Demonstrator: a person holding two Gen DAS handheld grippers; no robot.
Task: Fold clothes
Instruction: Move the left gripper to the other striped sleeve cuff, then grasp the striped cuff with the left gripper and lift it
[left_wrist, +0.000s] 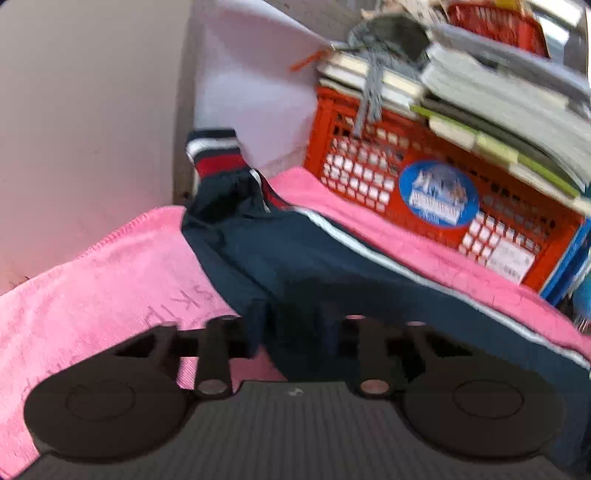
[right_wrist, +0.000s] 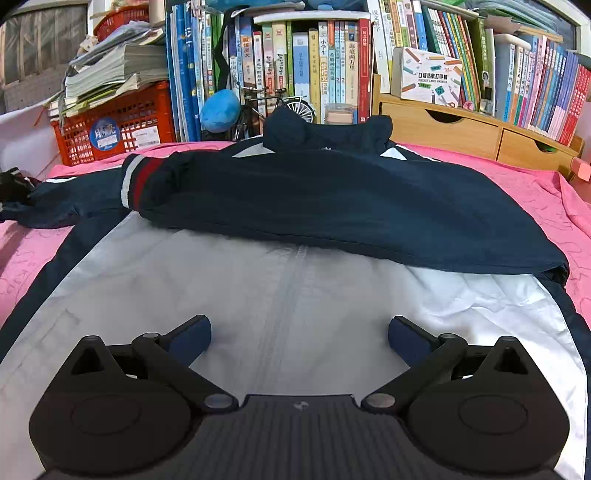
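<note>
On the pink cover (right_wrist: 535, 206), one sleeve (right_wrist: 258, 177) is folded across the jacket (right_wrist: 295, 280); the other sleeve (left_wrist: 332, 266) is pinched between the left gripper (left_wrist: 291, 328) fingers, unfolded; the right gripper (right_wrist: 299, 339) is spread wide, empty.

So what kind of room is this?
Probably a child's bedroom or study at home: shelves packed with books, a wooden desk organiser, and a jacket on a pink cloth.

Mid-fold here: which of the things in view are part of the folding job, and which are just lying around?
Part of the job:
- navy jacket
- its left sleeve, pinched in the left gripper
- right gripper, open over the white lining
- pink cloth underneath

Just lying about:
- orange crate
- paper stack
- shelf books
- wooden drawers
- blue plush
</note>
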